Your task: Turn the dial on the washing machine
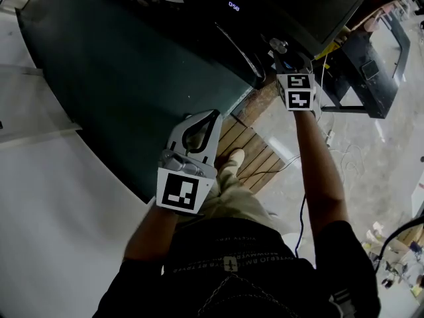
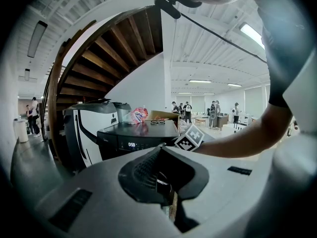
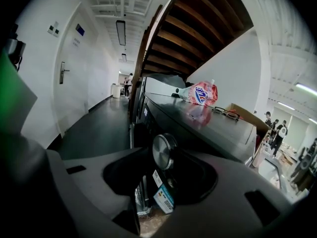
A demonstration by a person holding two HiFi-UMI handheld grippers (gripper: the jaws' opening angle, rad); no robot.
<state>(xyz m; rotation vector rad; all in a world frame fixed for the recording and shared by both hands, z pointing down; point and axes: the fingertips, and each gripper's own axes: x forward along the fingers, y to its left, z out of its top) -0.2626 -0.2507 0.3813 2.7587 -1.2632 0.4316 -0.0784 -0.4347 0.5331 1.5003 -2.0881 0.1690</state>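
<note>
The dial [image 3: 164, 151] sits on the front of the washing machine [image 3: 208, 128], between the wide-apart jaws of the right gripper [image 1: 290, 59]. I see a gap beside it, so I judge there is no firm grip yet. To turn it well, the jaws should close squarely on the rim, then roll about the dial's own axis. The left gripper [image 1: 213, 114] hangs well apart, jaws together and empty. A pouch [image 3: 200, 93] and glasses [image 3: 227, 113] lie on top, not in the way.
</note>
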